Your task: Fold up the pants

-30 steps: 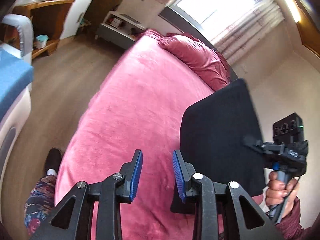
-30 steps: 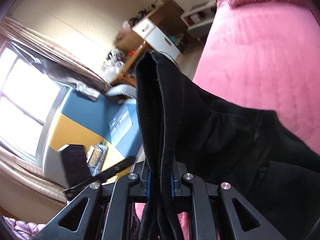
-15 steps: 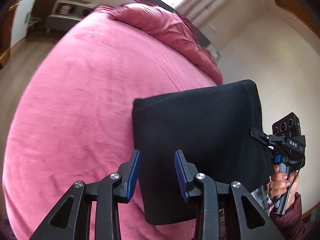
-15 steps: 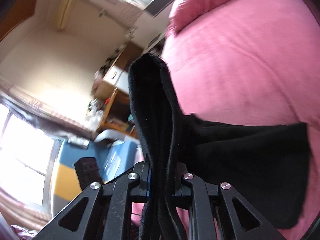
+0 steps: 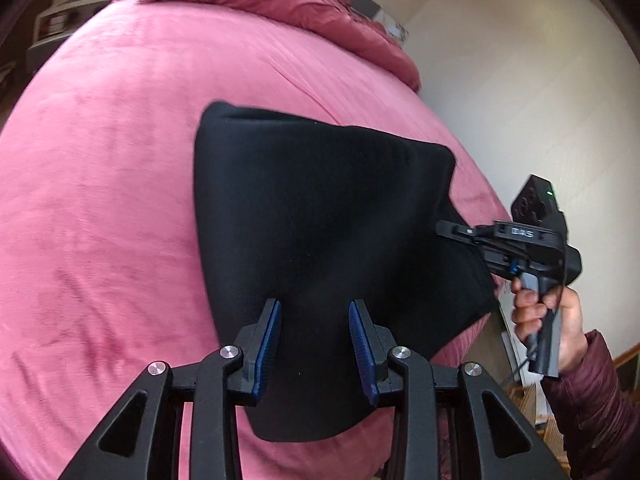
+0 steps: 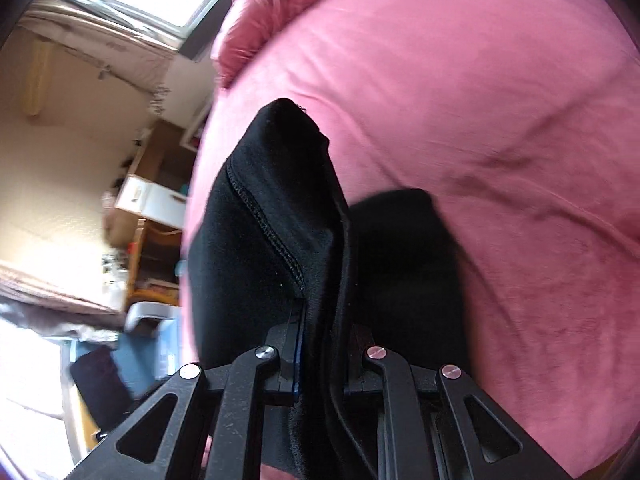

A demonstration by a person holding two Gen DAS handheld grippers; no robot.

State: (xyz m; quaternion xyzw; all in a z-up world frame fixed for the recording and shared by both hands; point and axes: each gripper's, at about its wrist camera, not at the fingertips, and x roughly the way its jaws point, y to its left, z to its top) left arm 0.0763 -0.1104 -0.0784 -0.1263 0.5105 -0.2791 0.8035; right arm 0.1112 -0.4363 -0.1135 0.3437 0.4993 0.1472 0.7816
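Black pants [image 5: 320,240] now lowered, folded, onto bed [image 5: 100,200].

pants [image 5: 320,216]: plain black, between and beyond the left fingers
bedspread [image 5: 100,184]: solid pink, beneath the pants
pads [image 5: 269,344]: blue, ribbed, on black fingers
sleeve [image 5: 588,408]: maroon, quilted, far right of the left fingers
wall [image 5: 520,80]: cream, beyond the right gripper [image 5: 452,229], itself black

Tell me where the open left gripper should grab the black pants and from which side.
Left gripper: take the pants at the near hem edge below its fingers, coming straight down. The right gripper already pinches the right edge, so that side is free.
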